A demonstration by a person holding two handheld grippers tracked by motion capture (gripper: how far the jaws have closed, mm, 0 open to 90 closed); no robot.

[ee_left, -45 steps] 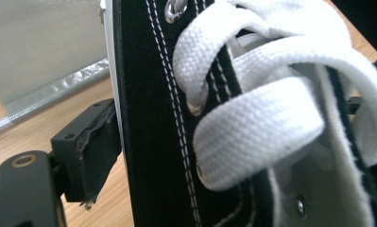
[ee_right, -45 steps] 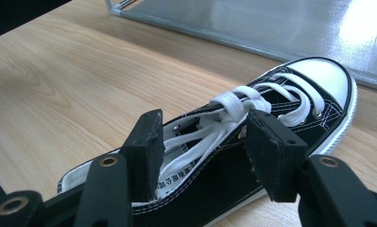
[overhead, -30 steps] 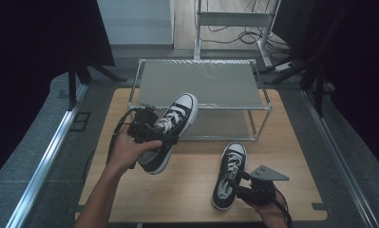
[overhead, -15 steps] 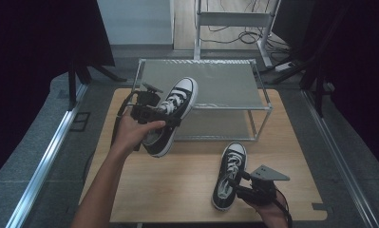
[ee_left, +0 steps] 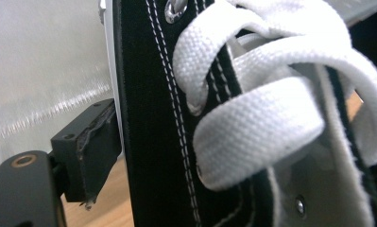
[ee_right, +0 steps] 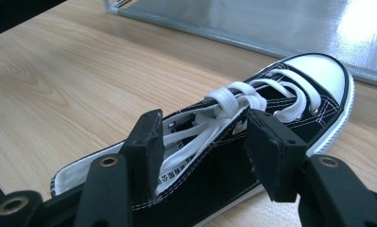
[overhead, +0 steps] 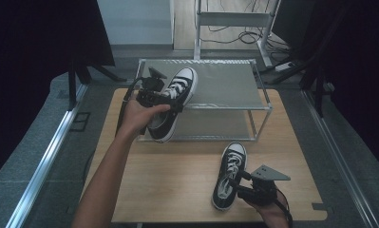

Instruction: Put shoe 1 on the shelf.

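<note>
A black sneaker [overhead: 186, 78] with white laces and toe cap hangs tilted in the air, its toe over the top shelf of the metal rack [overhead: 225, 88]. My left gripper [overhead: 170, 105] is shut on its side; in the left gripper view one pad [ee_left: 89, 146] presses on the sneaker's black canvas [ee_left: 148, 118]. The matching second sneaker [overhead: 231, 164] stands on the wooden table [overhead: 168, 190], toe toward the rack. My right gripper [ee_right: 200, 151] is closed on its near side wall [ee_right: 313, 80], one jaw inside by the laces and one outside.
The two-tier rack [ee_right: 271, 23] stands at the table's far edge; its lower shelf [overhead: 215, 124] holds nothing. A dark floor and metal rails surround the table. Cables lie on the floor behind the rack.
The left hand has carried its sneaker up and away from me, from over the table to the rack's top shelf. The right gripper and its sneaker have stayed put.
</note>
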